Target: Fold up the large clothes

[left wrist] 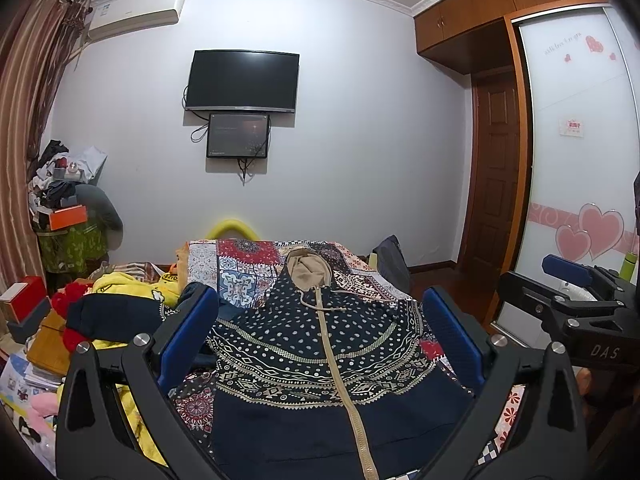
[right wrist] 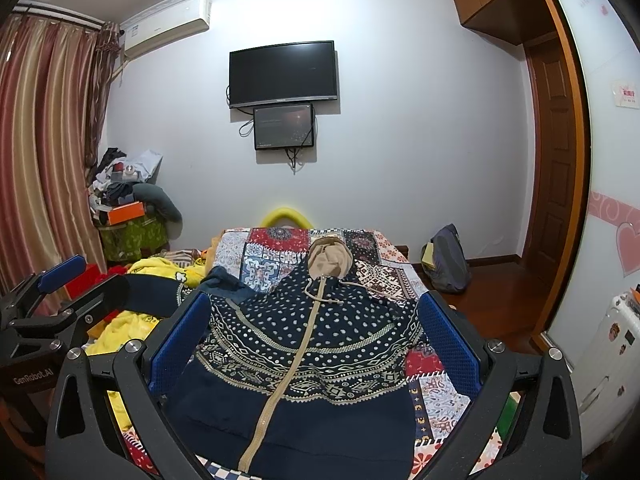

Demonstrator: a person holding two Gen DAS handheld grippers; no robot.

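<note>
Both grippers are held high over the near end of the bed, nothing in either: left gripper (left wrist: 320, 320) has its blue-padded fingers (left wrist: 188, 332) spread wide, right gripper (right wrist: 316, 324) the same, pads (right wrist: 180, 340) well apart and no cloth between them. They sit side by side; the right one shows at the edge of the left wrist view, the left one at the edge of the right wrist view. Reads as a pre-grasp hover, framing the garment before committing to a corner. Target is the zip-up hoodie (left wrist: 320, 344), navy with a cream dot-and-diamond band, lying face up and flat on the patchwork bedspread (left wrist: 240, 264), zipper (right wrist: 280, 384) closed and running down the middle, hem nearest the grippers. Laid out square like that so the centre zip can serve as the fold line, I'd say. Drawstring (right wrist: 320, 292) lies loose across the chest; could snag in a fold. Tan-lined hood (left wrist: 310, 268) points away toward the foot of the bed. One sleeve seems tucked or bunched on the left side; can't tell exactly how it lies. Left of the hoodie, a yellow blanket (right wrist: 160, 272) and other clothes are heaped, near enough to crowd a left-side fold. Beyond: backpack (right wrist: 448, 260) on the floor, wall-mounted TV (right wrist: 282, 74) with a smaller screen (right wrist: 283, 126) just under it. Fold not yet started, by my read.
</note>
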